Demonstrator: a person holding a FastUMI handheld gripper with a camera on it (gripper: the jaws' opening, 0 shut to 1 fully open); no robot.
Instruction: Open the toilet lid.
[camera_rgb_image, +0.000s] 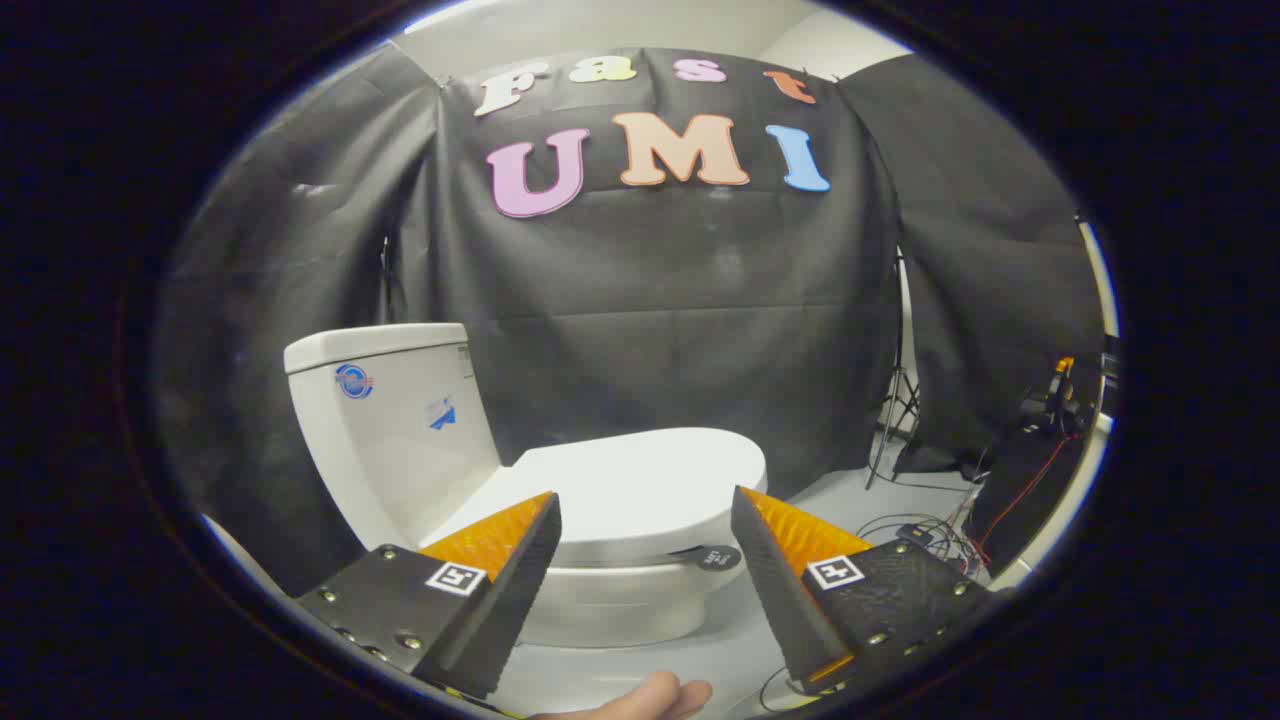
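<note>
Toilet (560, 500) sits on the grey floor (640, 670) ahead of my gripper (645, 510), side-on, tank toward the left finger, bowl front toward the right one. Toilet lid (630, 485) is down flat, closed over the bowl (610, 600), so I cannot tell what is inside the bowl. Tank (390, 430) stands upright behind the lid, its cover on, contents hidden too; two small stickers on its side, too small to tell more. Small dark round tag (717, 557) hangs at the lid's front edge.

My fingers (520, 580) are spread wide apart, holding nothing. Lid shows in the gap between them, just beyond the tips; no contact with it that I can see. Left finger overlaps the lid's near side in view, right finger stands off the bowl's front end.

Fingertips of a hand (650, 697) poke in below the gap between the fingers.

Black cloth wall (650, 300) behind the toilet. Beyond the right finger, a tangle of cables (930, 530) lies on the floor, near a thin stand (895, 400) at the cloth's edge. Some dark gear with red wires (1050, 420) sits further out that side, too blurred to name.
</note>
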